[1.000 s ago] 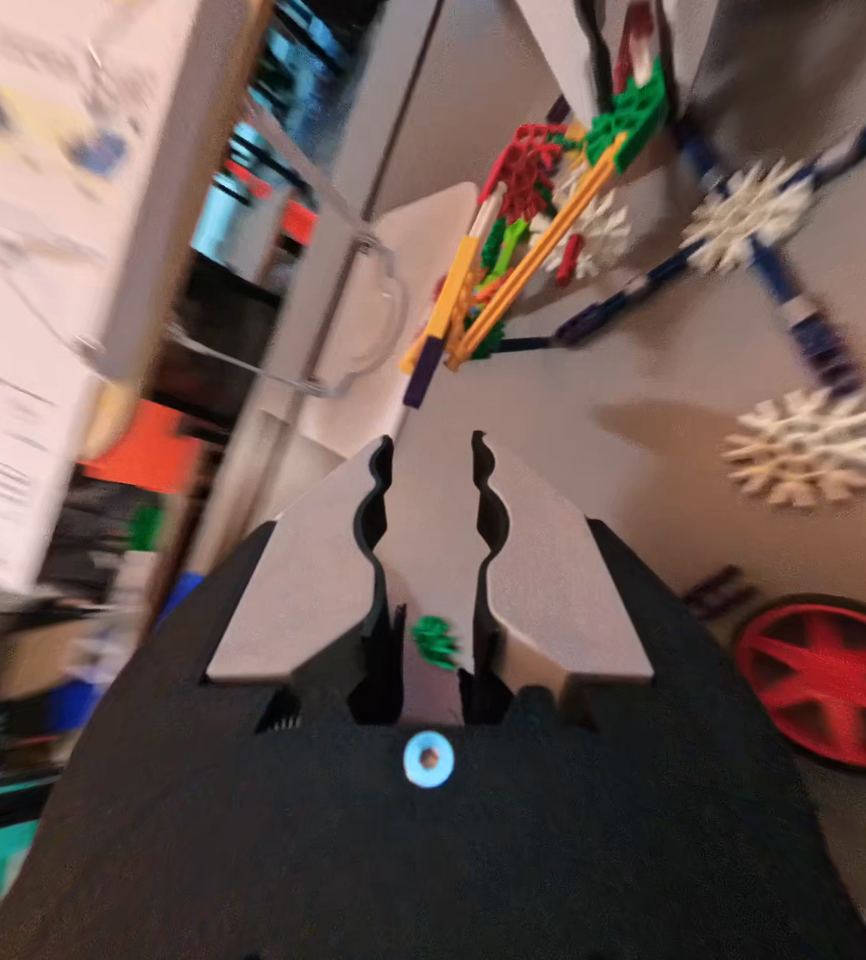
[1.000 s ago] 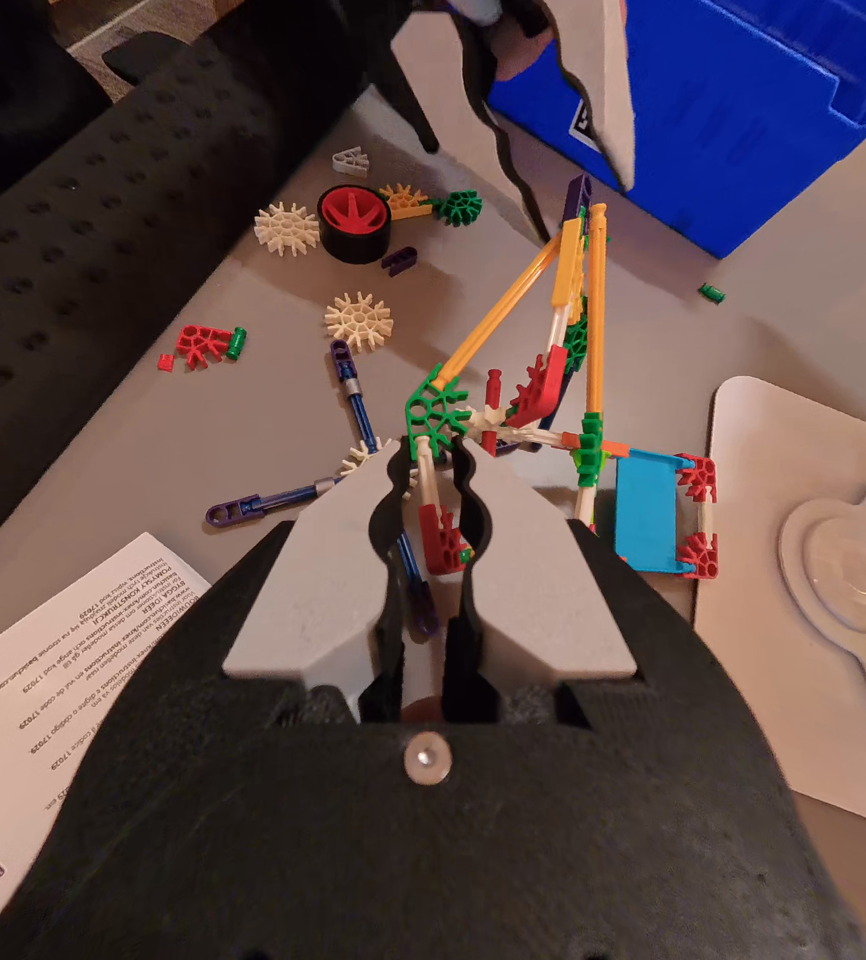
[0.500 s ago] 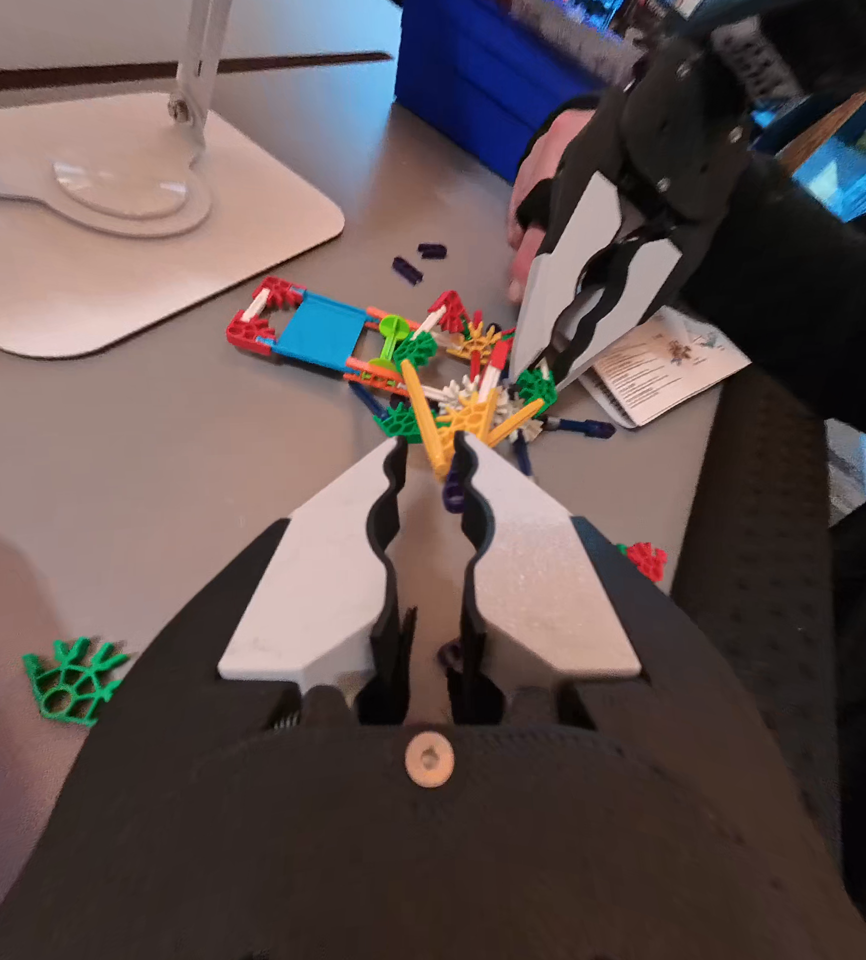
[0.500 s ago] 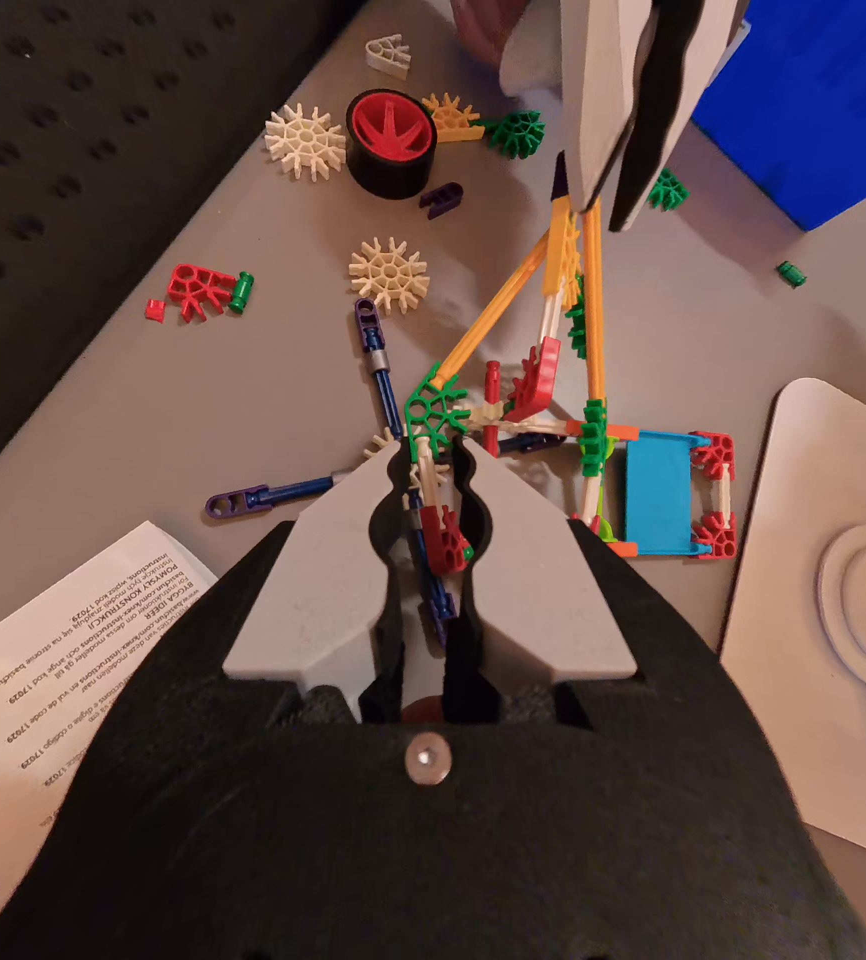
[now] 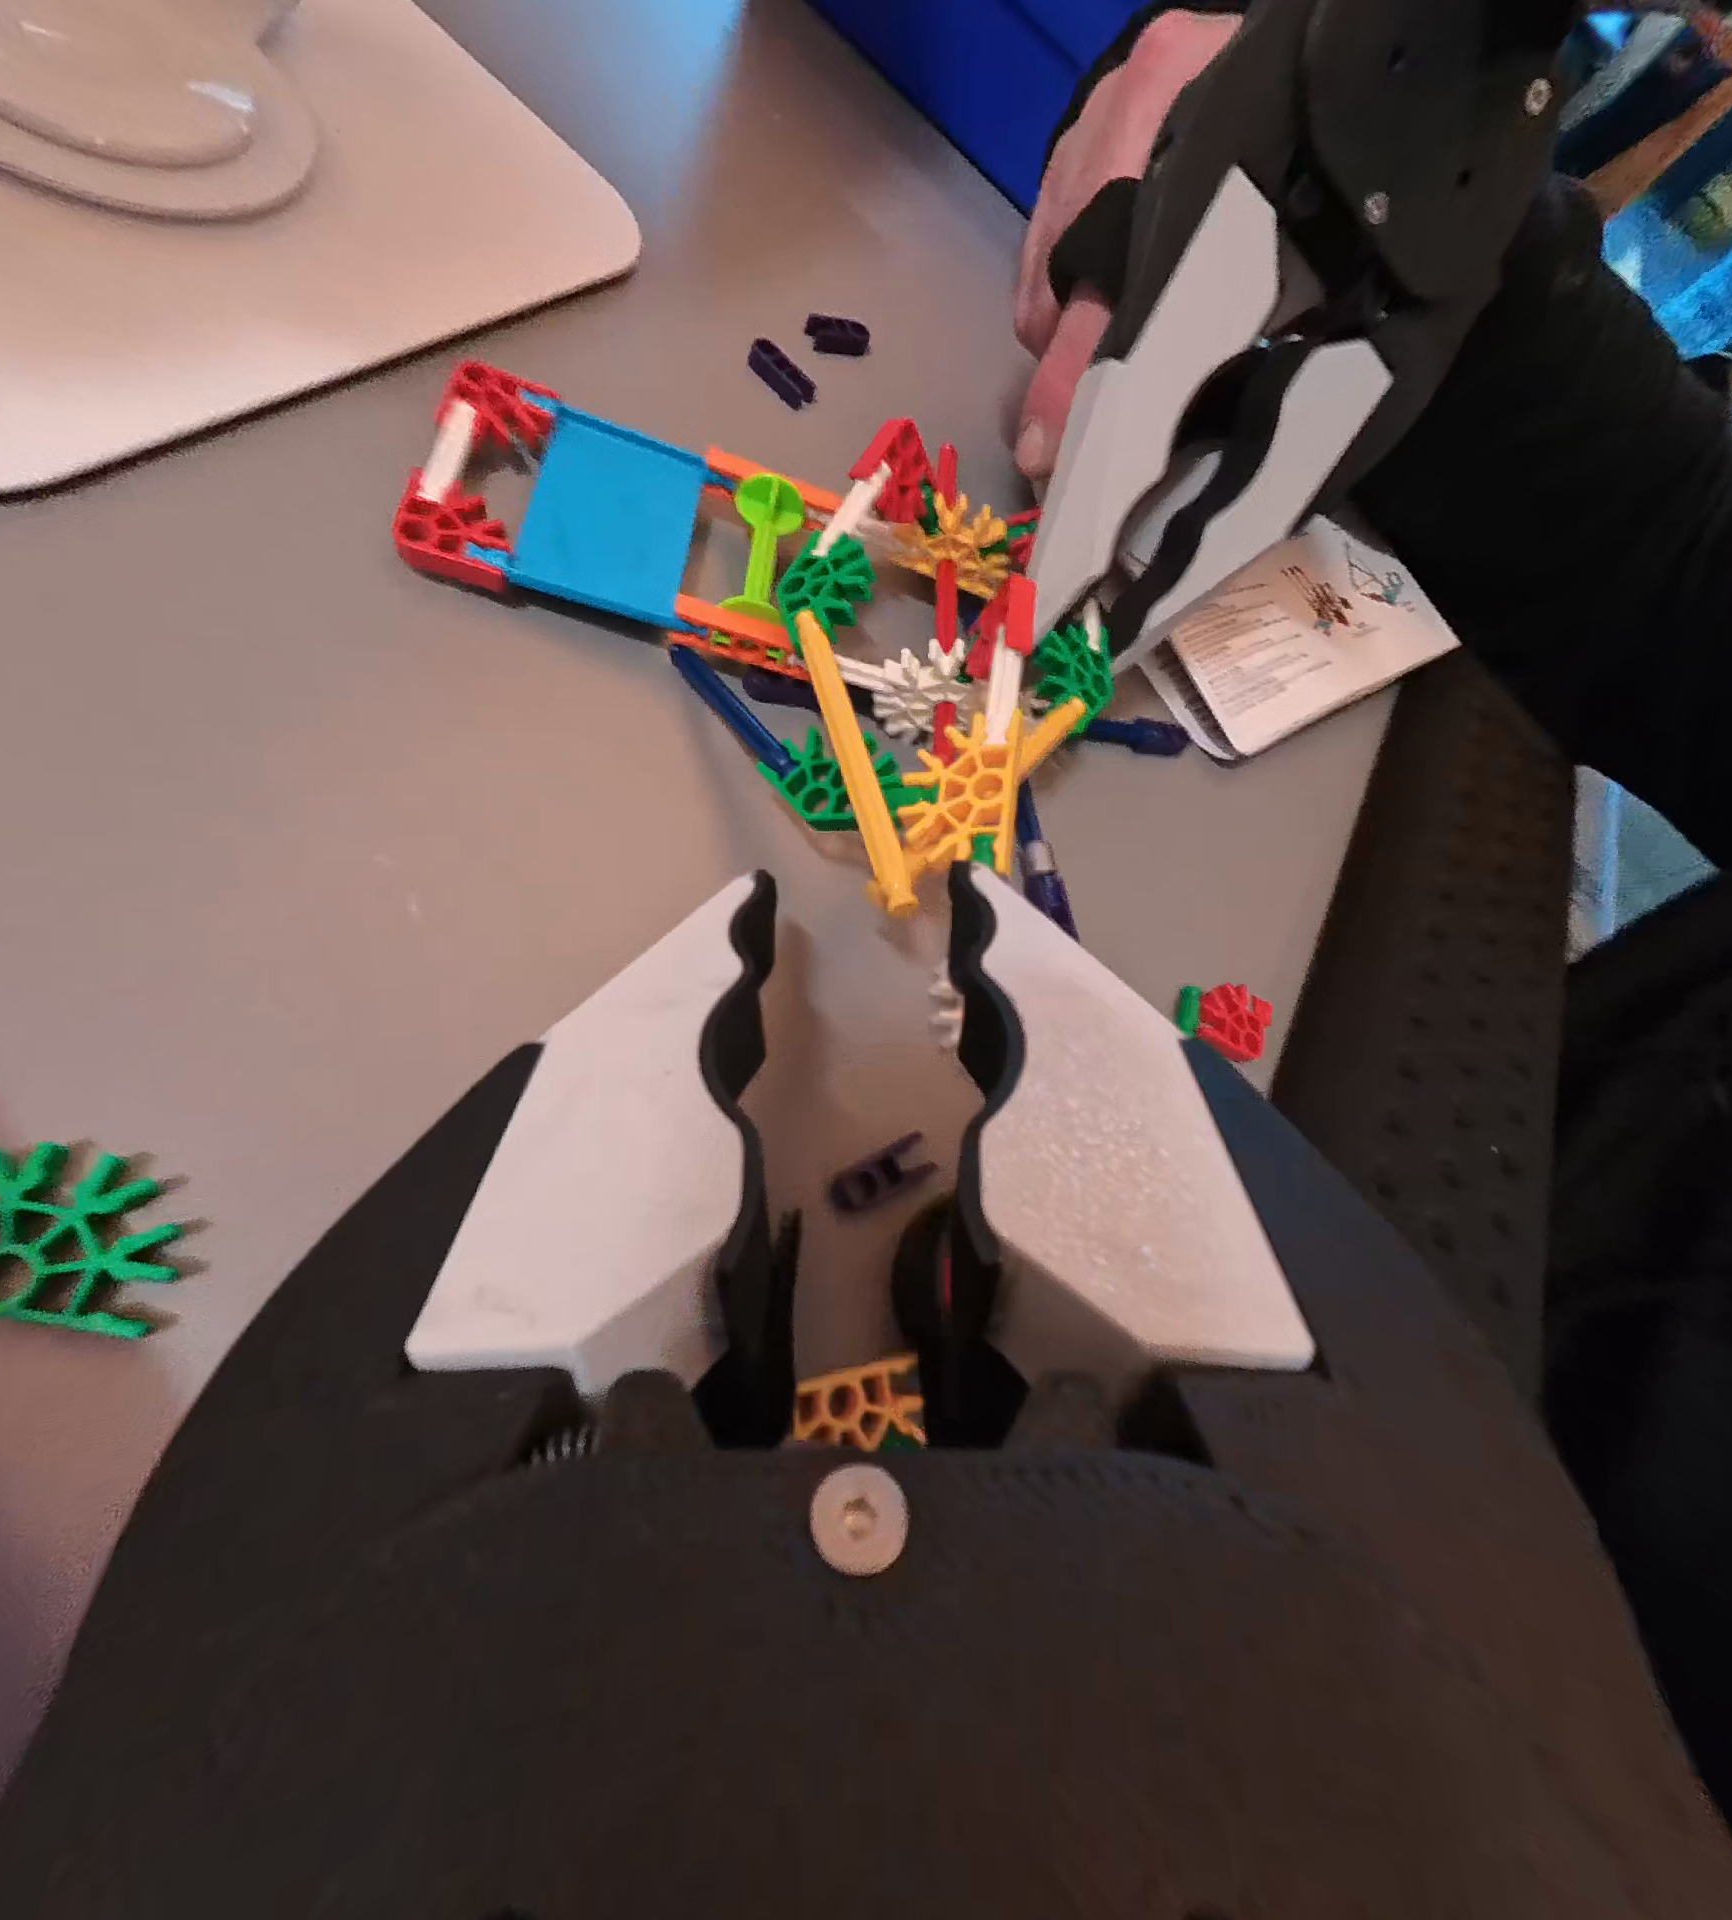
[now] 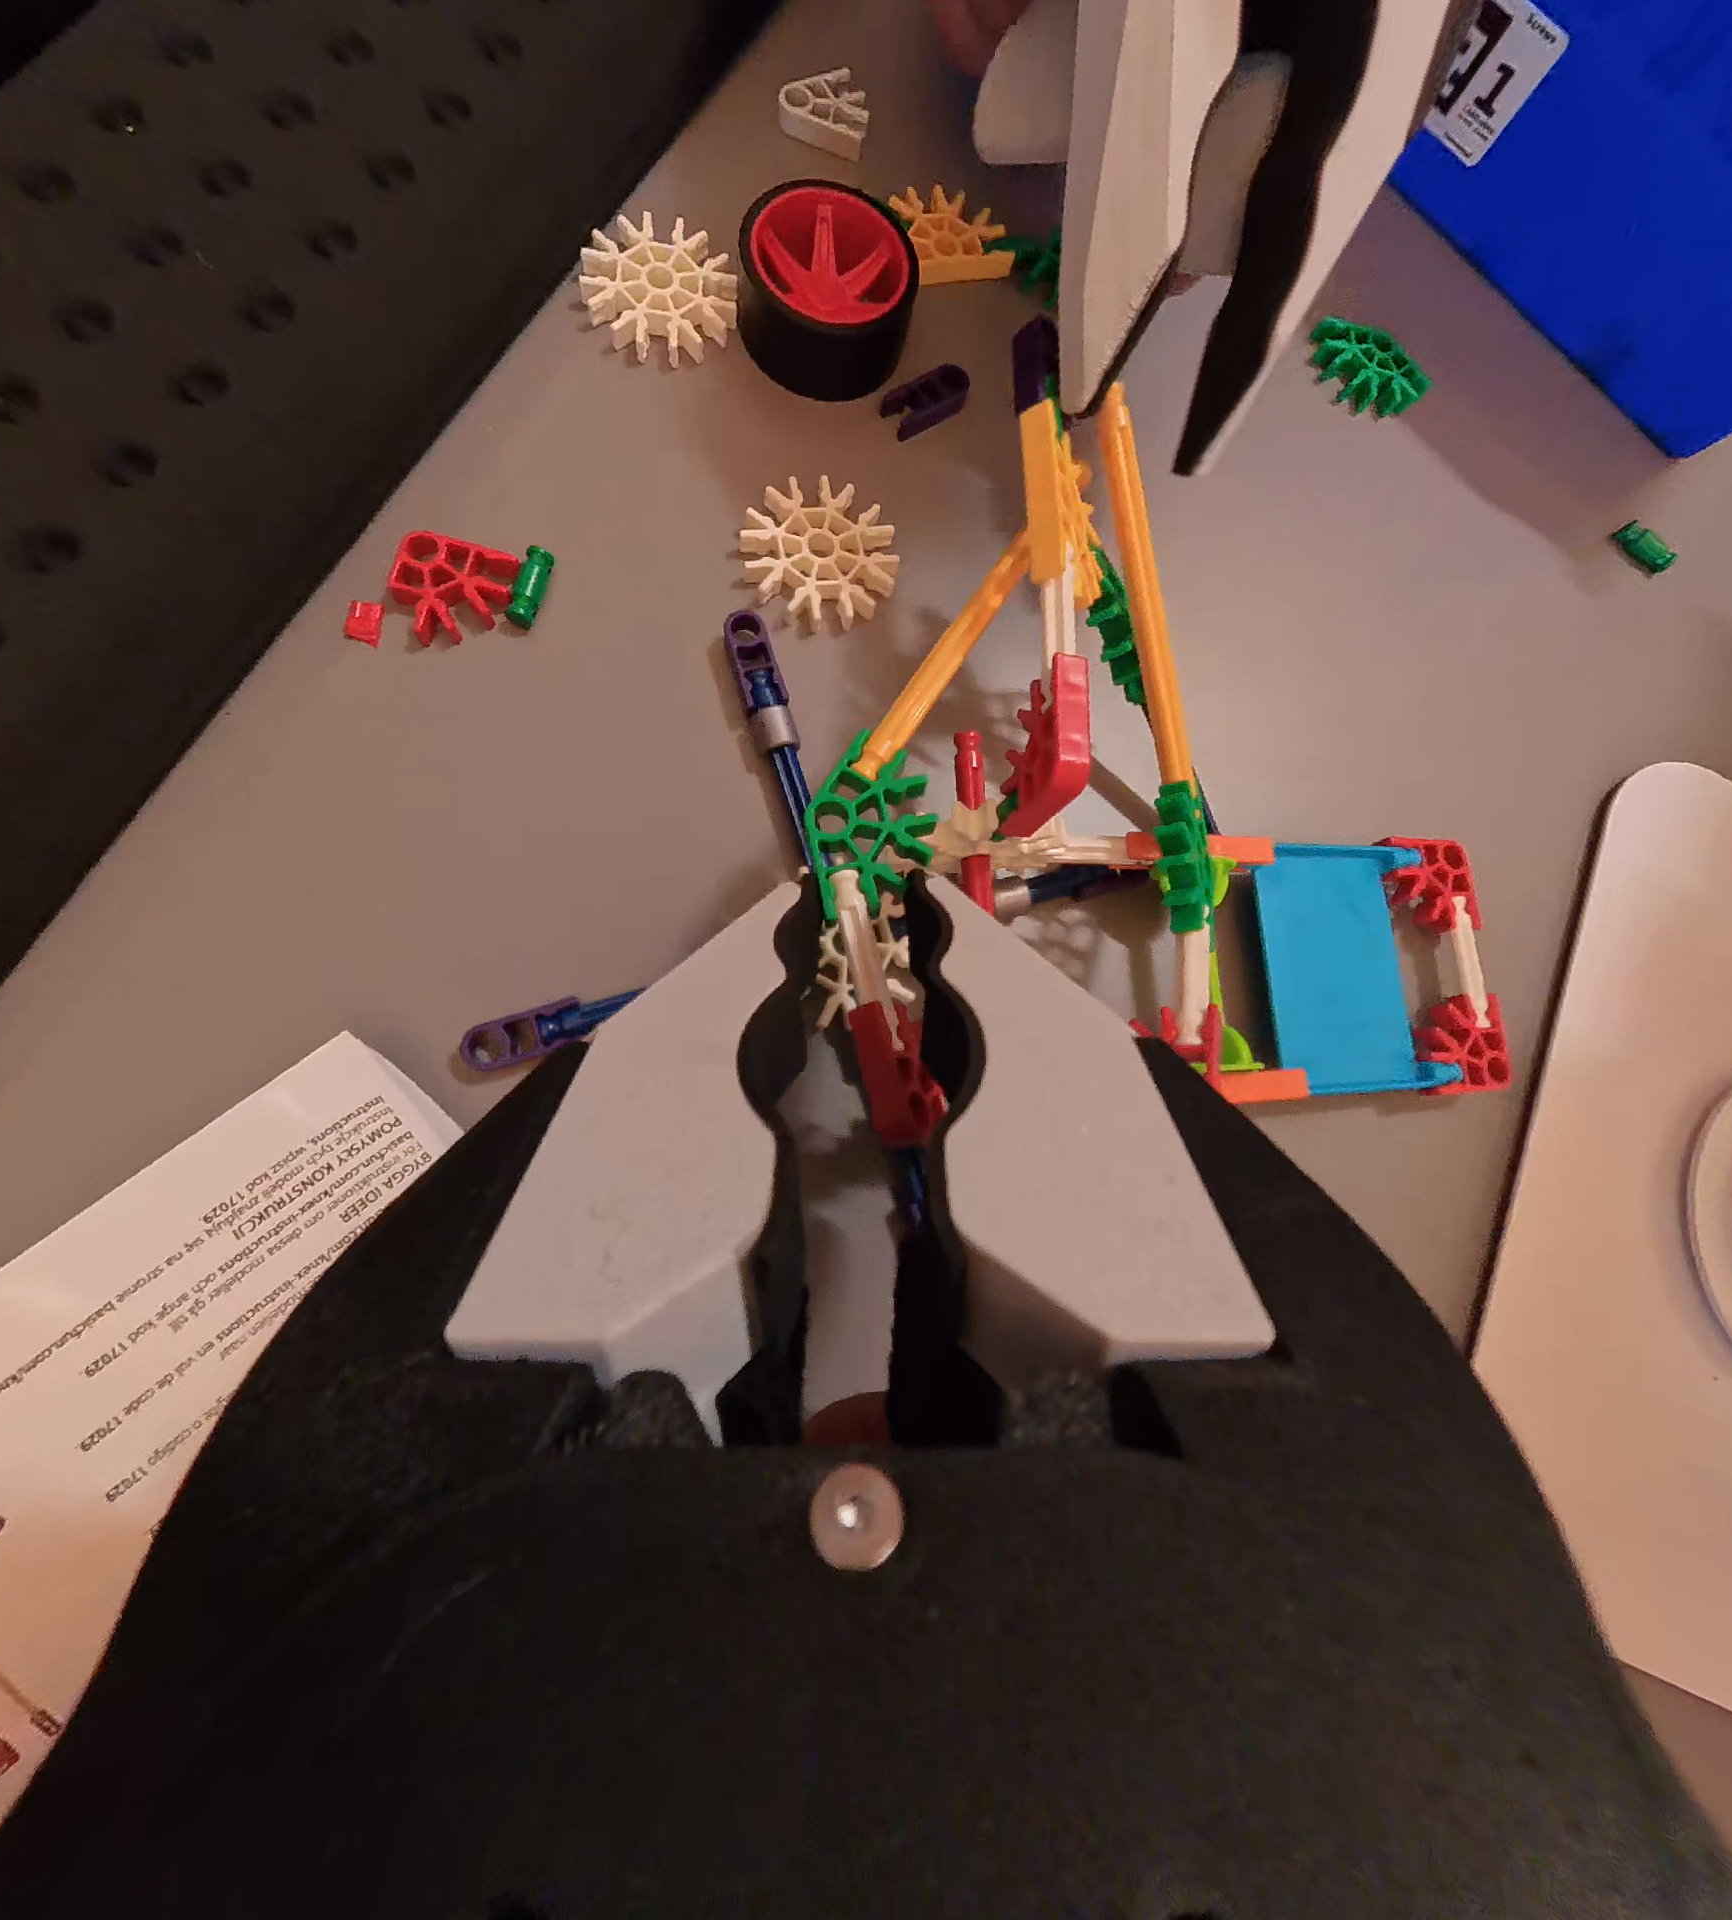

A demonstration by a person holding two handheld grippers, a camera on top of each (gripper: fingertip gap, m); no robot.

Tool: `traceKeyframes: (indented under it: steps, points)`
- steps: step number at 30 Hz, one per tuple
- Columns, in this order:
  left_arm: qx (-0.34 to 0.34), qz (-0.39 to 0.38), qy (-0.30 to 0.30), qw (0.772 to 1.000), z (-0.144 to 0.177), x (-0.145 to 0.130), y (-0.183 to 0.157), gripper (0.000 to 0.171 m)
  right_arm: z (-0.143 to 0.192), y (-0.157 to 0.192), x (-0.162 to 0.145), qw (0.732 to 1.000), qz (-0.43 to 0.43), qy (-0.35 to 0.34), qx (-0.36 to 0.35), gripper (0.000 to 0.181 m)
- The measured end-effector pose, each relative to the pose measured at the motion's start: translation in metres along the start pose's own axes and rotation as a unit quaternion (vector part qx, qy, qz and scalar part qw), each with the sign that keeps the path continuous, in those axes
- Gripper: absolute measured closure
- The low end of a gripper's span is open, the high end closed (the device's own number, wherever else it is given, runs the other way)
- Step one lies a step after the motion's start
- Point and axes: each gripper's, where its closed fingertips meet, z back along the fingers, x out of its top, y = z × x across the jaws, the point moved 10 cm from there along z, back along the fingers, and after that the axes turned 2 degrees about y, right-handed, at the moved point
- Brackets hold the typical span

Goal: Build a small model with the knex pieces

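One rod-and-connector toy model [image 6: 1101,790] stands on the grey table [image 6: 426,831]. The right gripper [image 6: 857,899] clamps its white rod [image 6: 867,945]; the left gripper [image 5: 857,899], jaws apart, hovers at the model's yellow peak [image 5: 966,800]. Loose pieces lie nearby.

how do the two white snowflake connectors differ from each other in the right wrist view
The upper snowflake lies beside the black wheel, nearly touching it; the lower snowflake lies alone on the table. The lower one is nearer the model. Both are white, round, flat and loose.
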Motion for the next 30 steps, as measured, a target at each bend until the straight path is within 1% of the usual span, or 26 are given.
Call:
traceKeyframes:
  steps: [1, 4, 12, 14, 16, 17, 19, 21, 23, 24, 25, 27, 29, 30]
  points:
    - [-0.012, 0.002, 0.004, 1.000, 0.001, -0.002, -0.001, 0.135, 0.000, 0.000, 0.000, 1.000, 0.000, 0.001, 0.000, 0.167]
    - [-0.036, 0.009, 0.013, 0.999, 0.005, -0.008, -0.005, 0.130, 0.000, 0.000, 0.000, 1.000, -0.001, 0.001, 0.003, 0.167]
    - [-0.048, 0.023, 0.004, 0.999, 0.010, -0.017, -0.009, 0.132, 0.000, 0.001, 0.000, 1.000, 0.004, 0.003, 0.004, 0.167]
    - [-0.081, 0.016, 0.000, 0.997, 0.008, -0.018, -0.015, 0.133, 0.000, 0.001, -0.001, 1.000, 0.005, 0.005, 0.003, 0.167]
    - [-0.086, 0.013, 0.001, 0.996, 0.004, -0.018, -0.019, 0.132, -0.001, 0.001, -0.001, 1.000, 0.004, 0.003, 0.003, 0.167]
    - [-0.095, 0.016, -0.001, 0.995, 0.001, -0.017, -0.020, 0.131, -0.001, 0.001, -0.001, 1.000, 0.004, 0.002, 0.003, 0.167]
    - [-0.098, 0.025, -0.022, 0.995, -0.002, -0.014, -0.019, 0.131, -0.001, 0.001, -0.001, 1.000, 0.004, 0.002, 0.003, 0.167]
    - [-0.115, 0.040, -0.040, 0.992, -0.001, -0.010, -0.018, 0.132, -0.001, 0.001, -0.001, 1.000, 0.004, 0.003, 0.003, 0.167]
    - [-0.115, 0.049, -0.048, 0.991, -0.001, -0.010, -0.015, 0.137, -0.001, 0.001, -0.001, 1.000, 0.005, 0.003, 0.003, 0.167]
    - [-0.116, 0.053, -0.051, 0.991, -0.002, -0.010, -0.014, 0.142, -0.001, 0.001, -0.001, 1.000, 0.004, 0.002, 0.003, 0.167]
    - [-0.108, 0.053, -0.060, 0.991, -0.002, -0.009, -0.013, 0.154, -0.002, 0.002, -0.001, 1.000, 0.004, 0.002, 0.003, 0.167]
    - [-0.106, 0.054, -0.076, 0.990, 0.000, -0.005, -0.013, 0.161, -0.002, 0.002, 0.001, 1.000, 0.005, 0.004, 0.003, 0.167]
    - [-0.107, 0.050, -0.071, 0.990, -0.002, -0.005, -0.015, 0.168, -0.001, 0.003, 0.003, 1.000, 0.004, 0.008, 0.001, 0.166]
    - [-0.105, 0.046, -0.064, 0.991, -0.004, -0.006, -0.015, 0.171, 0.001, 0.002, 0.005, 1.000, 0.000, 0.007, -0.002, 0.160]
